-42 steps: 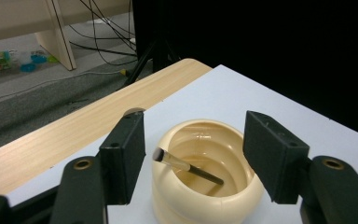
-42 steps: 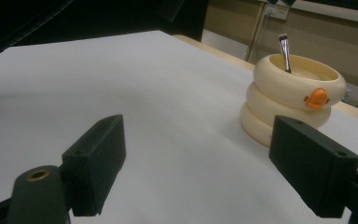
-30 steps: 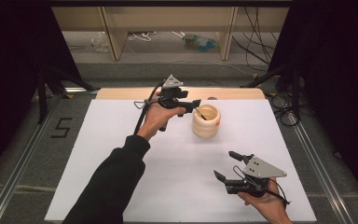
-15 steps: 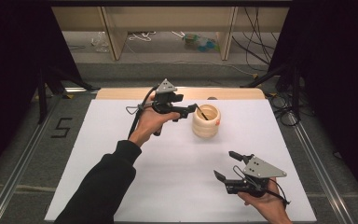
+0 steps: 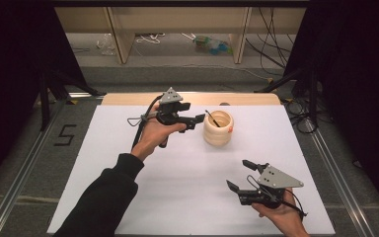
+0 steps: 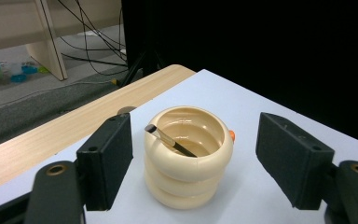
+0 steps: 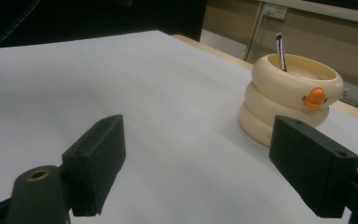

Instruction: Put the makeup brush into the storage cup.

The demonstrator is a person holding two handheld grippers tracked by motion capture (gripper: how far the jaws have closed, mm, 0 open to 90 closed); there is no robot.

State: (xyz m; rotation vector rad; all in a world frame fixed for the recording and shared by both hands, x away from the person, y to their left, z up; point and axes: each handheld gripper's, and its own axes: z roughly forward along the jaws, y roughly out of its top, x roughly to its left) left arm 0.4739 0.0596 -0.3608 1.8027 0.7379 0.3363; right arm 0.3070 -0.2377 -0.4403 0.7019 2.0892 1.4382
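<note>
A cream ribbed cup (image 5: pixel 218 129) with an orange duck bill (image 7: pixel 315 97) stands at the back middle of the white table. A thin dark stick (image 6: pixel 168 140) leans inside it, its tip above the rim. My left gripper (image 5: pixel 196 122) hovers just left of the cup and points at it without touching. Its jaws have just been opening and nothing is between them; in the left gripper view the cup (image 6: pixel 189 158) sits beyond the fingers (image 6: pixel 107 163). Near the front right my right gripper (image 5: pixel 237 174) is open and empty, with the cup (image 7: pixel 291 100) far ahead of it.
The white sheet (image 5: pixel 177 182) covers the table, with a wooden strip (image 5: pixel 128 98) along its back edge. Metal rails (image 5: pixel 19 182) run down both sides. Behind the table are shelf legs (image 5: pixel 118 34) and loose cables on the floor, with dark curtains at both sides.
My left gripper has drawn back to the left, away from the cup, with its jaws wider apart. The stick stays leaning in the cup. The right gripper has kept still.
</note>
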